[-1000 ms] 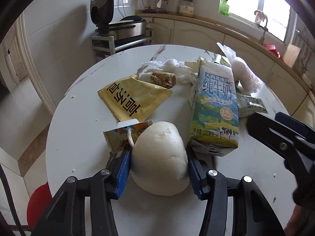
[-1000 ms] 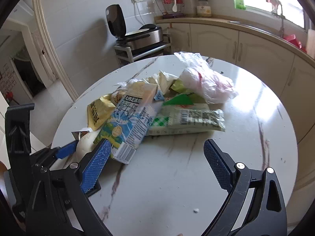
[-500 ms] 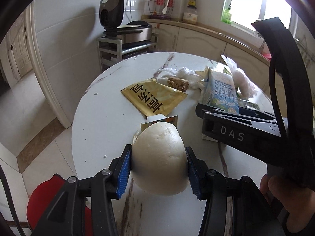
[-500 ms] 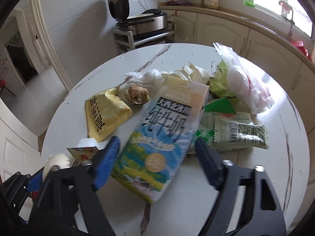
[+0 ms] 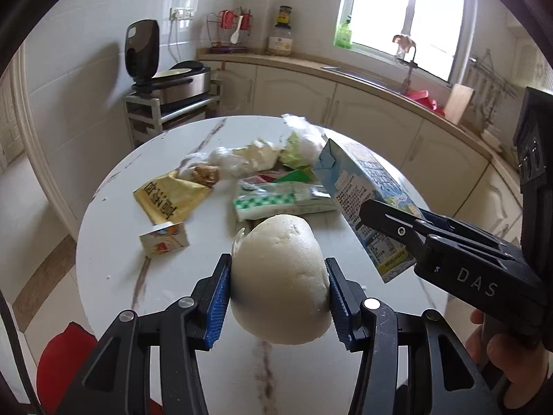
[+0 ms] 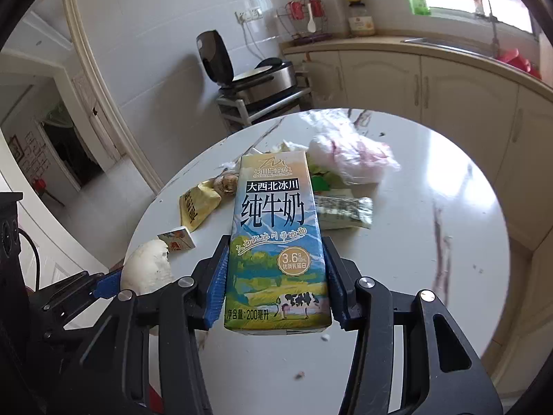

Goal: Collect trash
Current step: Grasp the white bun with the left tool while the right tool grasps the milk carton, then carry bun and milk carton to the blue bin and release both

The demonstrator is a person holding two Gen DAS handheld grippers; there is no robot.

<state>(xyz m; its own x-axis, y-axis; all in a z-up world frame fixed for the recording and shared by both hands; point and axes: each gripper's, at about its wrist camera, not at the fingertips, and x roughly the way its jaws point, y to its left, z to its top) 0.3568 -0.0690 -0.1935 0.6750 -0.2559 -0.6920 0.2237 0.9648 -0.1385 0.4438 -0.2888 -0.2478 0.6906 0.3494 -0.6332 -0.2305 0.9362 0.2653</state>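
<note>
Left hand-held gripper (image 5: 278, 297) clamps a white bun (image 5: 280, 278); right hand-held gripper (image 6: 276, 278), closing, grasps the milk carton (image 6: 274, 242), both above the tabletop (image 6: 414, 242) near its edge

Home kitchen: curved counter (image 5: 373, 83) with cream cabinets (image 5: 293, 93), sink tap (image 5: 409, 65) under the window (image 5: 404, 10), tiled walls, electric griddle (image 6: 255, 72) on a rack, round marble table (image 6: 432, 242).

Left wrist view: two grippers lifting trash above a round table

The left gripper (image 5: 278, 292) clamps a white steamed bun (image 5: 280, 280) between its blue pads, clear of the white marble table (image 5: 114, 242). At right, the right gripper (image 5: 397, 221), closing, carries a tilted milk carton (image 5: 359, 190). On the table lie a yellow wrapper (image 5: 169, 200), a small carton (image 5: 164, 242), a green-checked packet (image 5: 276, 200) and crumpled plastic bags (image 5: 300, 138).
</note>
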